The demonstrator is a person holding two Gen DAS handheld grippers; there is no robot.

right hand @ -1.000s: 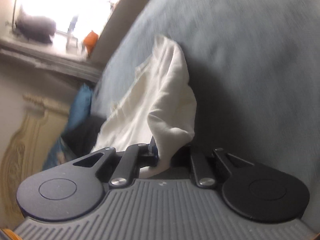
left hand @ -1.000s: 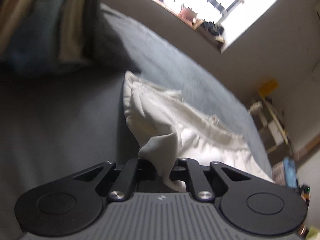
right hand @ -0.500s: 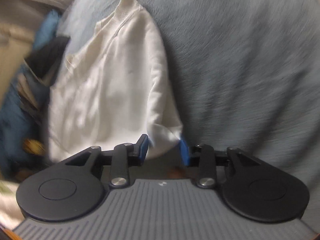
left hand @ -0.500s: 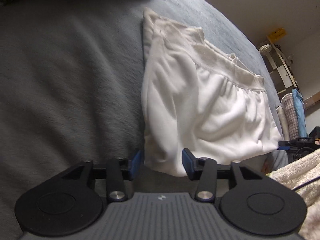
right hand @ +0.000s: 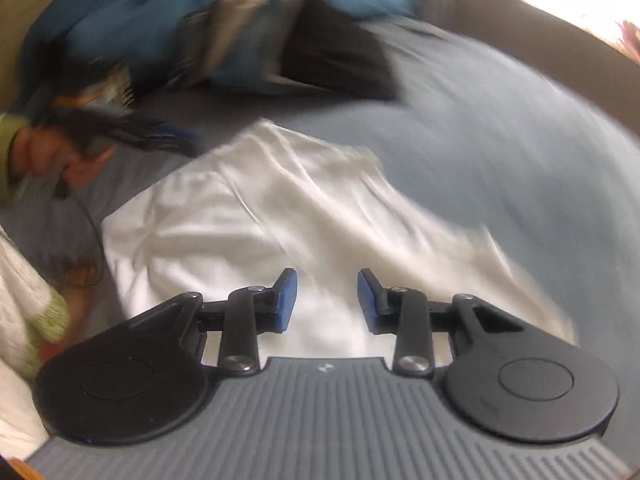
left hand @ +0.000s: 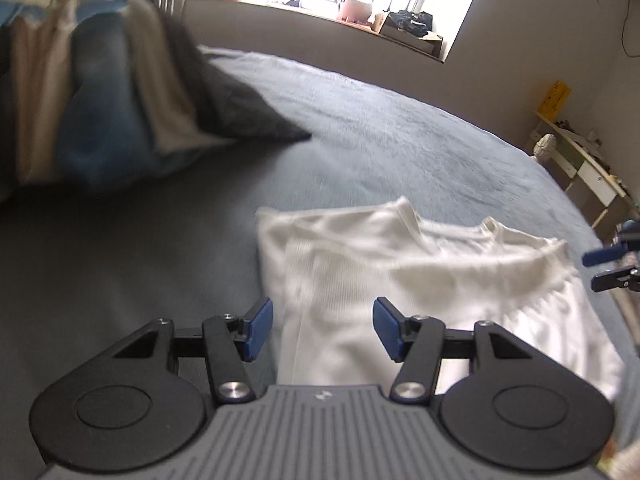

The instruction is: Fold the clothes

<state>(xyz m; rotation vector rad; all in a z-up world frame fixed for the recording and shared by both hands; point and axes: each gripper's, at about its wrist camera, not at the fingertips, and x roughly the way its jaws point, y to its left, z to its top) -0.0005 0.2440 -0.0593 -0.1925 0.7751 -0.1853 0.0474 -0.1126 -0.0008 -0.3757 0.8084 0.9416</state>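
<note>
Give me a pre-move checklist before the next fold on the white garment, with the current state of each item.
1. Left gripper open and empty: ok.
2. Right gripper open and empty: ok.
3. White garment lying on the grey bed cover, not hanging from either gripper: ok.
4. Garment smooth and flat: not ok, creases show.
5. Pile of folded clothes apart from the garment: ok.
6. Edges squarely aligned: cannot tell, right wrist view is blurred.

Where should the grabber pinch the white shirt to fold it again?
Probably the white shirt at its near left corner, coming from the left gripper side. That edge lies flat and free on the grey blanket, nothing on it.
</note>
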